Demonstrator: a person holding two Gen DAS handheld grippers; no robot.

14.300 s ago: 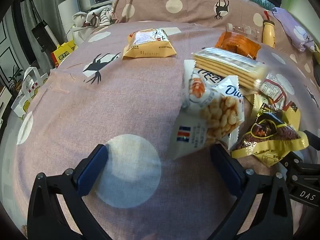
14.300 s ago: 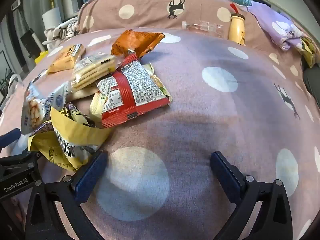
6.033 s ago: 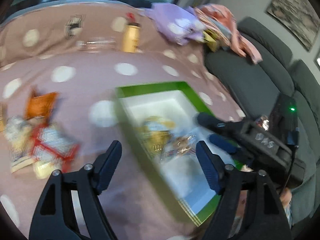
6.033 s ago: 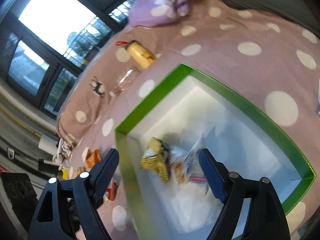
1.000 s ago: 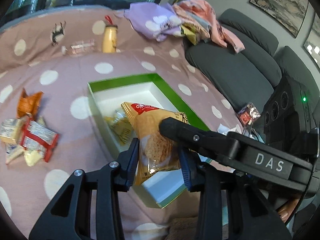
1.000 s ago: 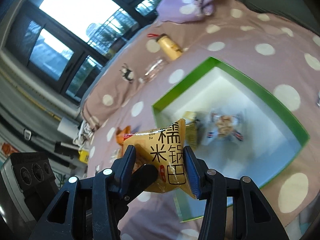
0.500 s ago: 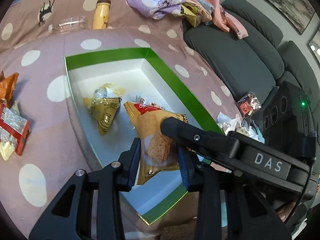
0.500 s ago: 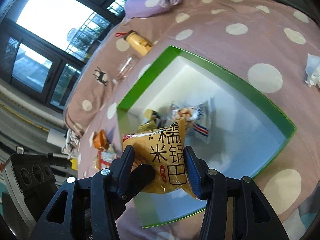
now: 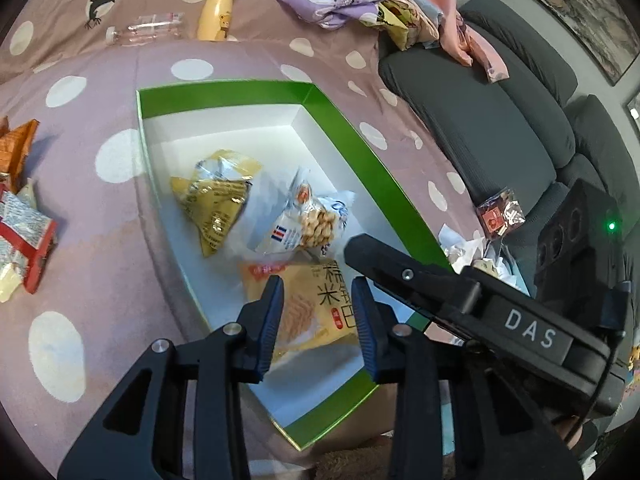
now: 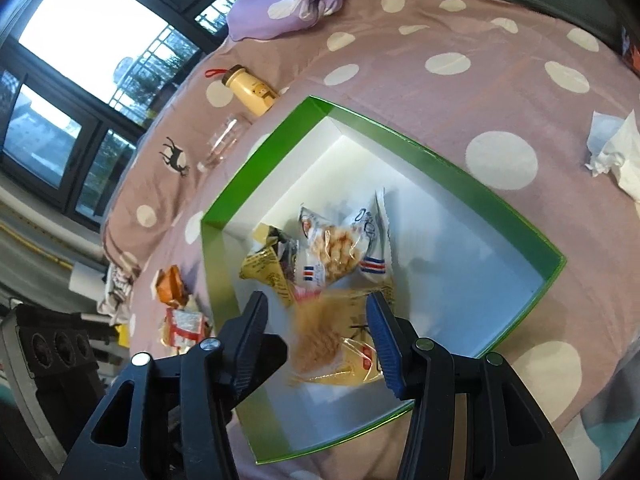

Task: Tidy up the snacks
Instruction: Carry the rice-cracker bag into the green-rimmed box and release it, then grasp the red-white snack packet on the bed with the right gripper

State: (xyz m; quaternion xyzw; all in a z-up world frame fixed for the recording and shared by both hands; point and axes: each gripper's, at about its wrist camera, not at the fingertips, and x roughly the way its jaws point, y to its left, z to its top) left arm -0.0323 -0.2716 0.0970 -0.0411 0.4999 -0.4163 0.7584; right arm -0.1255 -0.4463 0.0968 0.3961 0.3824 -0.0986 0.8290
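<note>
Your left gripper (image 9: 318,320) pinches the cracker bag (image 9: 308,308) in the box (image 9: 224,94); the right gripper (image 10: 316,334) seems spread. Release next.

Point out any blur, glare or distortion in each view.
Left wrist view: sharp, fisheye bending the green box; orange rice-cracker pack readable. Right wrist view: that pack smeared by motion blur, window blown out white.

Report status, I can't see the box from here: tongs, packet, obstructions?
Left tongs astride yellow packet, grip unclear. Right tongs not clamped, packet blurred between them. Packet inside green box, beside gold bag and white bag. Nothing blocking.
</note>
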